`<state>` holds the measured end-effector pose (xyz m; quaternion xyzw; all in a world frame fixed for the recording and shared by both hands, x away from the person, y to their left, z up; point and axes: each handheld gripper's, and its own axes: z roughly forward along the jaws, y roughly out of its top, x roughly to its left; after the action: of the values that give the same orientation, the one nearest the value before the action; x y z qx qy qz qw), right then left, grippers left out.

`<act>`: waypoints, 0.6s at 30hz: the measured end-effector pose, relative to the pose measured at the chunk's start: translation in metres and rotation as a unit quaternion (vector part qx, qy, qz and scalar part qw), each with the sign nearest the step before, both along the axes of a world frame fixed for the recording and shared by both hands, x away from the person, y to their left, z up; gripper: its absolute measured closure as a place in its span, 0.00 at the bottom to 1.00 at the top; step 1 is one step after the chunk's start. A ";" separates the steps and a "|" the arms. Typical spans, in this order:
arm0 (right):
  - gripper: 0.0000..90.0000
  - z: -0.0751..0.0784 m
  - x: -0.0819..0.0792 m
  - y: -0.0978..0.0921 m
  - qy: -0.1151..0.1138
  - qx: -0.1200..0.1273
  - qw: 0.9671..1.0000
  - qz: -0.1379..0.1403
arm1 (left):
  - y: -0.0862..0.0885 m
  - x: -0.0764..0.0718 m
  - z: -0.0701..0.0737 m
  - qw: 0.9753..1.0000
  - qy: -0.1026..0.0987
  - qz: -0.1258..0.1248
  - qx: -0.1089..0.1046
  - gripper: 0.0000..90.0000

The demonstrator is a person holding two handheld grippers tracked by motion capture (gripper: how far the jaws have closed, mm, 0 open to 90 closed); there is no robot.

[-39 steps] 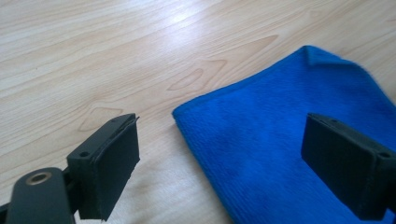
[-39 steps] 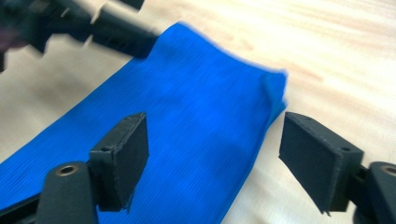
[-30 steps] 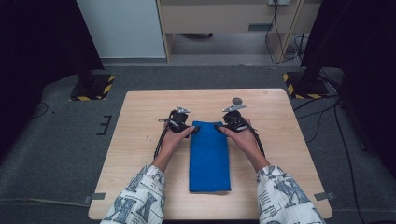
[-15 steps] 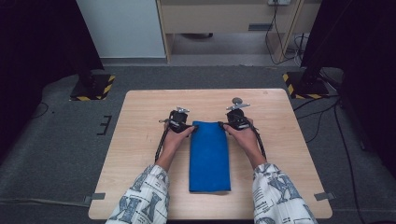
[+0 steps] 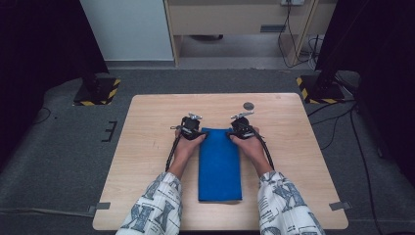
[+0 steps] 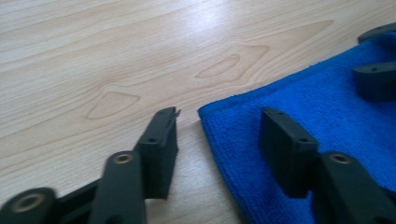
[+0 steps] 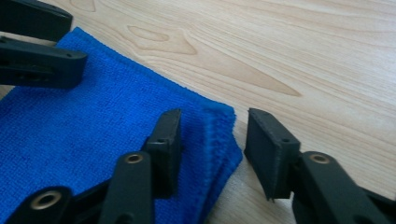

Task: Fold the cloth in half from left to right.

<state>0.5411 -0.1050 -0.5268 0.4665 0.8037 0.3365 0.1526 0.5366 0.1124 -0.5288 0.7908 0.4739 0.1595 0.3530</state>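
Observation:
A folded blue cloth point(image 5: 219, 164) lies lengthwise on the wooden table point(image 5: 147, 147). My left gripper point(image 5: 195, 131) is at its far left corner, open, with one jaw on the bare wood and the other over the cloth point(image 6: 327, 121), straddling the corner edge. The left gripper point(image 6: 219, 140) holds nothing. My right gripper point(image 5: 237, 130) is at the far right corner, open, its jaws on either side of the cloth's folded corner point(image 7: 219, 126). The right gripper point(image 7: 212, 140) is not closed on the fabric. The other gripper's jaws appear at the top left of the right gripper view.
A small dark round disc point(image 5: 248, 105) lies on the table beyond the right gripper. The person's patterned sleeves point(image 5: 156, 205) come in from the near edge. Dark stands with yellow-black striped bases point(image 5: 98, 90) sit on the floor at both far corners.
Both grippers have shifted slightly toward the cloth's far corners and lowered onto them; the cloth itself has not moved.

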 end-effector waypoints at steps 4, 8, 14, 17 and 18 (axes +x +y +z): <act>0.90 0.001 -0.003 0.002 0.005 0.001 1.000 0.022 | -0.007 -0.004 0.000 1.000 0.000 -0.021 0.000 0.74; 0.95 0.004 -0.006 0.002 0.003 0.011 1.000 0.023 | -0.010 -0.008 0.003 1.000 0.004 -0.025 -0.003 0.90; 0.95 0.014 -0.012 -0.003 -0.012 0.034 0.999 0.017 | -0.008 -0.014 0.015 0.999 -0.019 -0.023 -0.016 0.92; 0.95 0.017 -0.015 -0.004 -0.017 0.035 0.999 0.018 | -0.006 -0.019 0.024 0.999 -0.028 -0.024 -0.020 0.92; 0.95 0.018 -0.017 -0.004 -0.019 0.037 0.999 0.018 | -0.006 -0.020 0.027 0.999 -0.031 -0.025 -0.019 0.92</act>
<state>0.5245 -0.1093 -0.5088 0.4505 0.7962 0.3771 0.1444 0.5164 0.1065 -0.5021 0.7902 0.4457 0.1659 0.3866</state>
